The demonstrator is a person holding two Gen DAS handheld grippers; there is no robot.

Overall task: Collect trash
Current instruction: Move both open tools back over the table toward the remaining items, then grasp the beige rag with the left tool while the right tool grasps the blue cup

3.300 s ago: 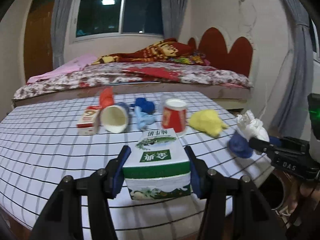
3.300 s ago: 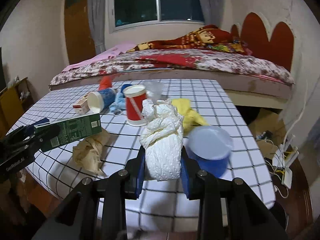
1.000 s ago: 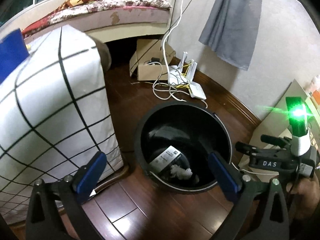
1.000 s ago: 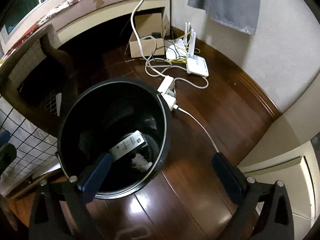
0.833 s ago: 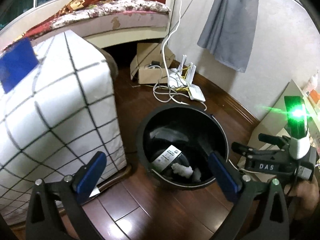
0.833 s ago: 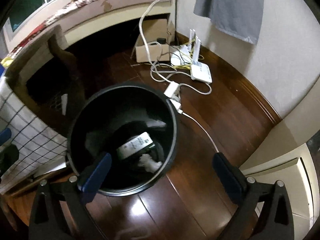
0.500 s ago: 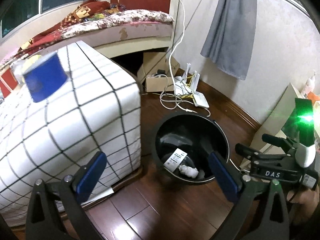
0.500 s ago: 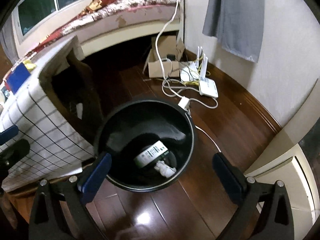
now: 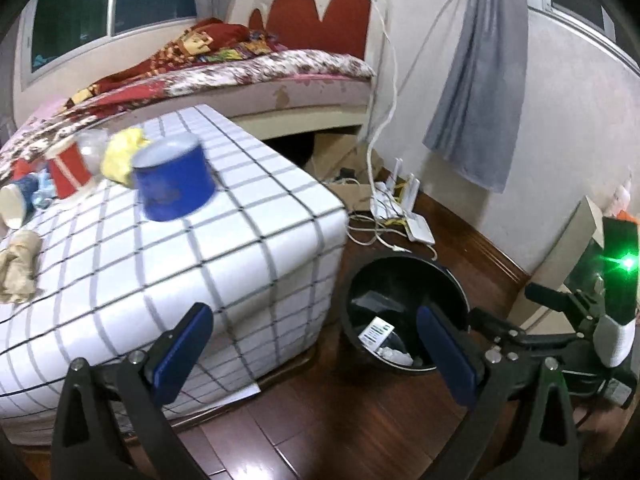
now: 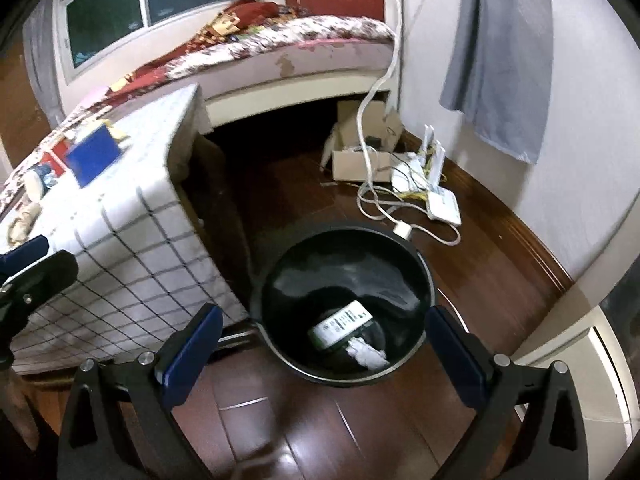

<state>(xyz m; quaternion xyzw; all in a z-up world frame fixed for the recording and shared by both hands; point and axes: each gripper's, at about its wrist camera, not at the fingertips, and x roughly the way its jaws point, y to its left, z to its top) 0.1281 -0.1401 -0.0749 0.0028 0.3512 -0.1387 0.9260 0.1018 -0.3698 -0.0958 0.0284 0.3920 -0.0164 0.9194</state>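
Observation:
A black bin [image 9: 404,316] [image 10: 346,308] stands on the wood floor beside the table, holding a green-and-white carton [image 10: 342,322] and a white crumpled tissue [image 10: 366,354]. My left gripper [image 9: 316,344] hangs open and empty between the table corner and the bin. Over the bin's near rim my right gripper [image 10: 324,348] is open and empty too. On the checked tablecloth [image 9: 240,240] sit an upturned blue cup [image 9: 174,180], a yellow crumpled wad [image 9: 120,152], a red cup [image 9: 70,168], a tipped paper cup [image 9: 14,200] and brown crumpled paper [image 9: 18,264].
White cables [image 10: 380,200], a power adapter [image 10: 402,230], a router [image 10: 442,202] and a cardboard box [image 10: 360,148] lie on the floor beyond the bin. A bed [image 9: 260,76] stands behind the table. A grey curtain [image 9: 480,80] hangs at the right wall.
Both grippers, which earlier held the carton and the tissue, have let them go into the bin. Both views have tilted up and pulled back, so the table top is in sight again.

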